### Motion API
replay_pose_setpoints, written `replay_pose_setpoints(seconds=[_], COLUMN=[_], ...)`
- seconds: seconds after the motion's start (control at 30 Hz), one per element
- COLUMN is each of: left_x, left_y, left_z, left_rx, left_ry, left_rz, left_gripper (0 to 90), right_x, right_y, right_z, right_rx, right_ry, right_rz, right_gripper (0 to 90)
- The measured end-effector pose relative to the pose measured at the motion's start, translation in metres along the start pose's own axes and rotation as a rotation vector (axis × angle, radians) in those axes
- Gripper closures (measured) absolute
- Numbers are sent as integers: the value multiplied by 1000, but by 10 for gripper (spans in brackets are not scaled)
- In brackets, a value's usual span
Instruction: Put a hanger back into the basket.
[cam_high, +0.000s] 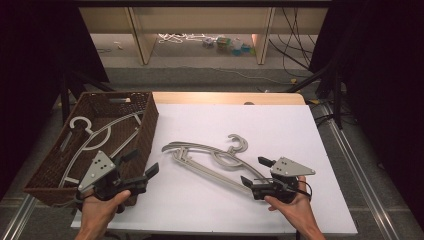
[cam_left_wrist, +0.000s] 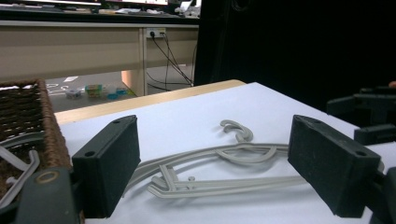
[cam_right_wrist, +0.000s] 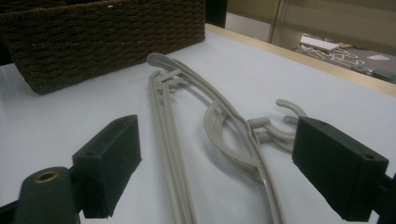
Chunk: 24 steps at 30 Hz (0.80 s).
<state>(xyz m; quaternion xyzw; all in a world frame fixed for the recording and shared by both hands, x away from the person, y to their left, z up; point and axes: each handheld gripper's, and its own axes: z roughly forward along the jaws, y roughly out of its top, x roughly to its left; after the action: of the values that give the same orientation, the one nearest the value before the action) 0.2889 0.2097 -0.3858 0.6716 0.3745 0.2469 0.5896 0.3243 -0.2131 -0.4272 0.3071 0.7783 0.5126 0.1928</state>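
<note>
We stand ready to lift the hanger into the basket.
Both tongs, left (cam_high: 141, 171) and right (cam_high: 256, 172), gape wide and empty; the hanger (cam_high: 210, 159) lies mid-table, the basket (cam_high: 150, 117) at the left edge. Gripping one thin arm may let it swing and snag the rim.

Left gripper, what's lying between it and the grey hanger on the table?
Nothing but bare white table: the high view shows an empty stretch between the left gripper and the grey hanger, with the basket off to the side.

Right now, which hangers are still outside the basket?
The grey hangers lying on the white table; the others lie inside the wicker basket.
</note>
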Motion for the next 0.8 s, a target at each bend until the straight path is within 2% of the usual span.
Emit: replay_pose_setpoints(seconds=[0.03,0.07,0.17,0.27,0.37,0.47,0.57,0.73,0.8], left_x=[-2,-3,-7,-13,-19,-23,-21,-22,-22], left_y=[-3,-5,-11,-20,-30,-41,-49,-54,-53], left_z=[2,3,2,4,7,13,19,23,23], left_rx=[3,8,8,19,36,67,83,106,105], left_ry=[-4,-11,-29,-36,-61,-48,-50,-55,-56], left_rz=[9,14,38,36,29,75,57,58,74], left_gripper=[166,166,166,166,169,170,171,171,171], right_x=[0,-1,1,2,1,-3,-8,-23,-30], right_y=[0,0,1,1,2,4,6,4,4], right_z=[1,1,3,5,7,11,20,33,38], right_rx=[0,-14,-1,13,29,37,51,132,177], right_ry=[-2,-12,-3,4,-10,-22,-35,-56,-74], right_rz=[0,-20,-14,-19,-24,-51,-51,-38,-44], right_gripper=[163,162,161,159,159,159,159,167,168])
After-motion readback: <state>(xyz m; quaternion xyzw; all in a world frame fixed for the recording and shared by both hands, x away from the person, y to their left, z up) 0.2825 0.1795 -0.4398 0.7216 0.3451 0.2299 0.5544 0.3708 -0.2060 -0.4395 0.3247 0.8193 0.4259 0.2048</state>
